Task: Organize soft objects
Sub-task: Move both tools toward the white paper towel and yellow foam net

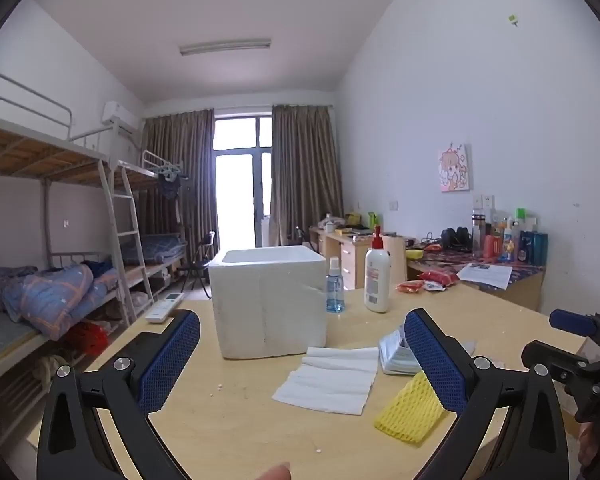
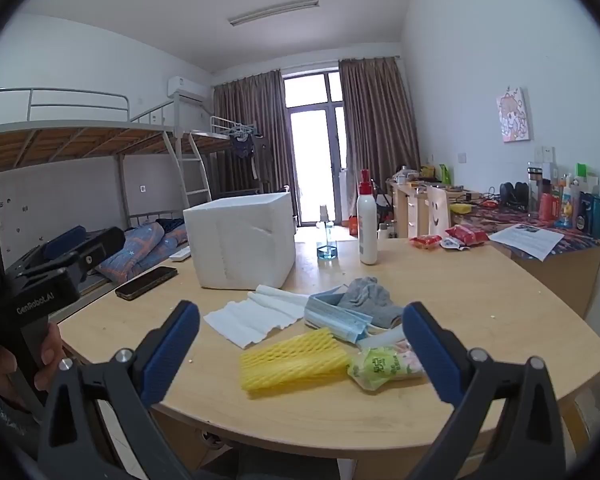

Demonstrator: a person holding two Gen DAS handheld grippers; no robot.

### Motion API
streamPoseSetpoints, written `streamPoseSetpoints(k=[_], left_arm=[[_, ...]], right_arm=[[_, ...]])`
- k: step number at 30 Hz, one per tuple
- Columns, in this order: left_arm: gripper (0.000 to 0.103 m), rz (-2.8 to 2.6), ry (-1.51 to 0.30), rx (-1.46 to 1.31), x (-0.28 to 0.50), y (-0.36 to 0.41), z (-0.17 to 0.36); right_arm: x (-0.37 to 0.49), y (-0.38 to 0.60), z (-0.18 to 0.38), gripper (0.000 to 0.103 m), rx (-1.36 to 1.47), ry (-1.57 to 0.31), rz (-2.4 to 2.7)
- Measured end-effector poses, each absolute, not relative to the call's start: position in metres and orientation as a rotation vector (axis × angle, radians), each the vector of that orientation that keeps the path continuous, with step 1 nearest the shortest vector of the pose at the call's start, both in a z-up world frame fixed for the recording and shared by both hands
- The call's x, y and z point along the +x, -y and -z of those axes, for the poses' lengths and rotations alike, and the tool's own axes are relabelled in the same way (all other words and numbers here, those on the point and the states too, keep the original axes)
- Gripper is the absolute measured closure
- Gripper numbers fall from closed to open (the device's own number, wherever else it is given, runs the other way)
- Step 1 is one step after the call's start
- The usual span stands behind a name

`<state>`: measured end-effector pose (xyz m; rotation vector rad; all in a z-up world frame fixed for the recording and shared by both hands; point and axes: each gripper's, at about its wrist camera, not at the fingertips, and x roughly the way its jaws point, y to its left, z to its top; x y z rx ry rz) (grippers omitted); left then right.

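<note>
While both tools hover with nothing between their pads, the left gripper (image 1: 302,354) and right gripper (image 2: 302,350) spread wide, the soft things lie at the table's (image 2: 480,320) middle; the foam box (image 2: 240,240) at twelve o'clock looks light, rigid and crumbly, likely the bin; the ribbed white paper towel (image 2: 256,314) is limp, best pinched at an edge; the yellow foam net (image 2: 292,358), springy, squashes anywhere; the grey sock (image 2: 370,298) at one o'clock and the pleated masks (image 2: 336,318) are floppy.

bare tabletop (image 2: 480,304) at right, foam box (image 2: 240,240) blocking behind
</note>
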<state>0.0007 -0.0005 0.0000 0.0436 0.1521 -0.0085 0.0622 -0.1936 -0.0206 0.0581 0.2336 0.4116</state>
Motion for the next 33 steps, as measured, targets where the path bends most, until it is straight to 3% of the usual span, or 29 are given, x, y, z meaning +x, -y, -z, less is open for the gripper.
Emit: streamPoseSetpoints(k=[9, 33], left_arm=[[0.001, 0.043, -0.073, 0.059, -0.012, 0.007, 0.002], [0.001, 0.03, -0.127, 0.06, -0.005, 0.005, 0.005]], right_arm=[[0.062, 0.192, 0.02, 0.0, 0.044, -0.233, -0.403], [0.061, 0.19, 0.021, 0.0, 0.025, -0.24, -0.398]])
